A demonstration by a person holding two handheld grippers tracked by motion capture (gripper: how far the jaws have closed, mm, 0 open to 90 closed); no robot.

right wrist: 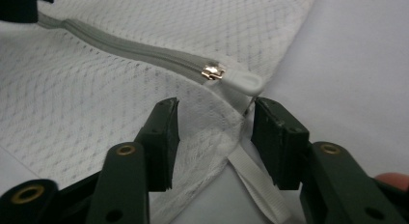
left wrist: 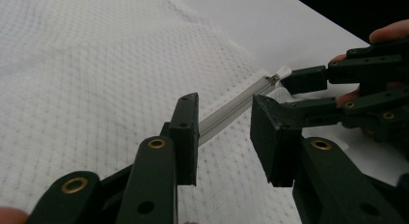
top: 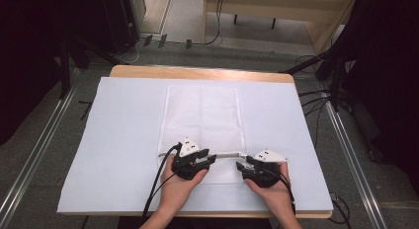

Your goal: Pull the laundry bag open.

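both grippers hover with fingers apart over the white mesh bag (top: 202,121): left gripper (left wrist: 224,137) straddling its grey zipper (right wrist: 130,48), right gripper (right wrist: 212,142) by the zipper pull (right wrist: 243,81).

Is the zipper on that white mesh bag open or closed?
Closed: the zipper teeth are joined right up to the slider at the mesh bag's corner.

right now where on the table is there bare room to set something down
Free: the white sheet left of the mesh bag, and the strip between the bag's right edge and the table edge. Crowded: the bag's near end, where the left tool and right tool flank the zipper.
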